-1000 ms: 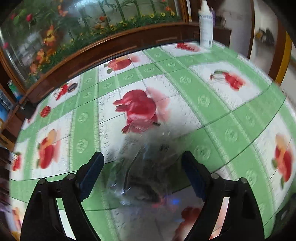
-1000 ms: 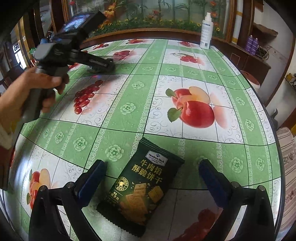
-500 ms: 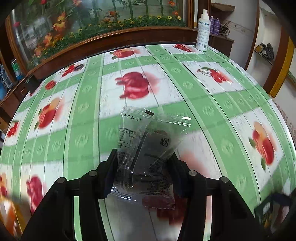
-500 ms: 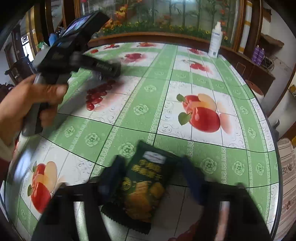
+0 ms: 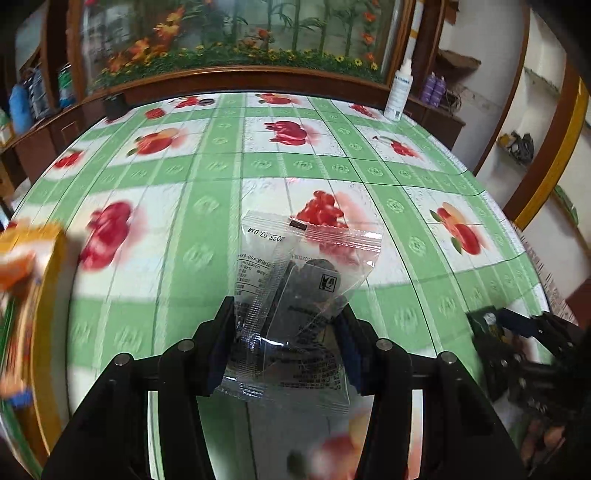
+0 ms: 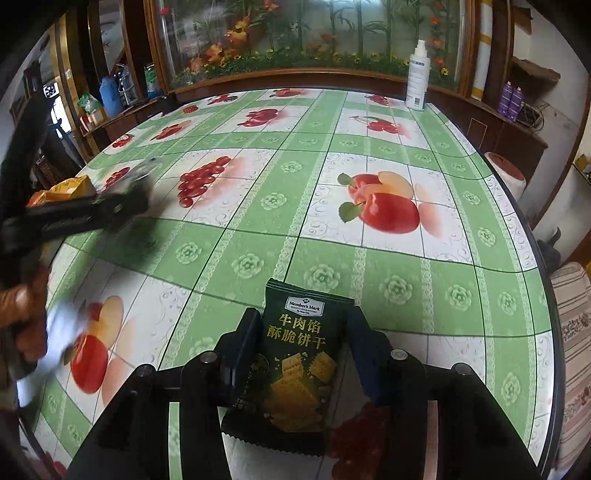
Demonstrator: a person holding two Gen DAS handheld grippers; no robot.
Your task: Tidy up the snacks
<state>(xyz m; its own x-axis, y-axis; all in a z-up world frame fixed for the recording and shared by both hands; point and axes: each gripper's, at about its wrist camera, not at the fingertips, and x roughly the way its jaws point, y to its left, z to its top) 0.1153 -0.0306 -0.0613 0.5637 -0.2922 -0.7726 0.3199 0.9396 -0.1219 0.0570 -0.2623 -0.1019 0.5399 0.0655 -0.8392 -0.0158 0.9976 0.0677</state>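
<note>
1. The left gripper (image 5: 288,332) clamps a clear plastic snack packet (image 5: 295,295) with dark contents; both pads press on its sides, and its sealed top edge sticks out ahead of the fingers, above the tablecloth (image 5: 166,277).
2. The right gripper (image 6: 303,347) has a dark green cracker packet (image 6: 299,354) between its fingers. The jaws are closing, and the pads already press on both long sides. Its label end points away from the camera, and its crimped bottom edge shows below the fingers.
3. From the right wrist view, the left gripper's blurred black body and the hand (image 6: 26,325) holding it sit at the left edge, well apart from the green packet.
4. From the left wrist view, the right gripper appears at the right edge, a corner of the green packet showing beside it.
5. A blurred orange and yellow snack bag (image 5: 22,258) lies at the left edge of the table; in the right wrist view it shows beyond the left gripper.
6. The green-and-white tablecloth with printed apples, cherries and other red fruit stretches away beyond the packets.
7. A white spray bottle (image 6: 417,77) stands upright at the far right corner of the table.
8. Behind the table runs a dark wooden ledge with a glass panel (image 6: 314,33) painted with flowers and bamboo.
</note>
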